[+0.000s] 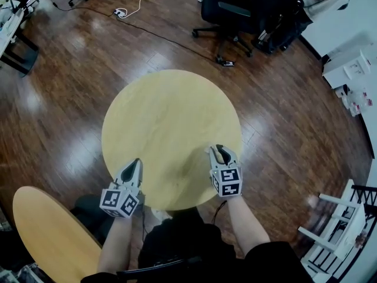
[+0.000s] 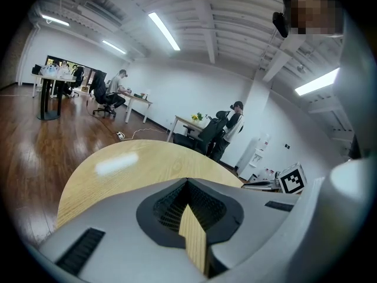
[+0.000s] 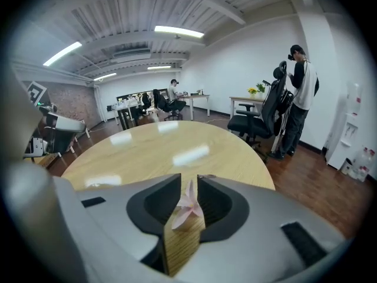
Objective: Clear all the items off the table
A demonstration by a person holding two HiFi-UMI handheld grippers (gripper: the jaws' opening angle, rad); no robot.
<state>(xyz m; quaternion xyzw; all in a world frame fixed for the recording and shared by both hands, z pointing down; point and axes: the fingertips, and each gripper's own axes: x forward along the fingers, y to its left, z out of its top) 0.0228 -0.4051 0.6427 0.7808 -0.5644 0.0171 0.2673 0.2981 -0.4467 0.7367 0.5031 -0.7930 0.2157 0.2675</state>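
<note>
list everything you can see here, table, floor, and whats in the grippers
round table: 1, light wood, centre, under both grippers
second tabletop: 1, light wood, near left
office chair: 1, black, beyond the round table
cable: 1, white, on the floor, far left
slatted frame: 1, white, near right
scrap: 1, pale pink, between the right gripper's jaws
left gripper: 1, grey, table's near edge, shut, empty
right gripper: 1, grey, table's near edge, jaws apart
</note>
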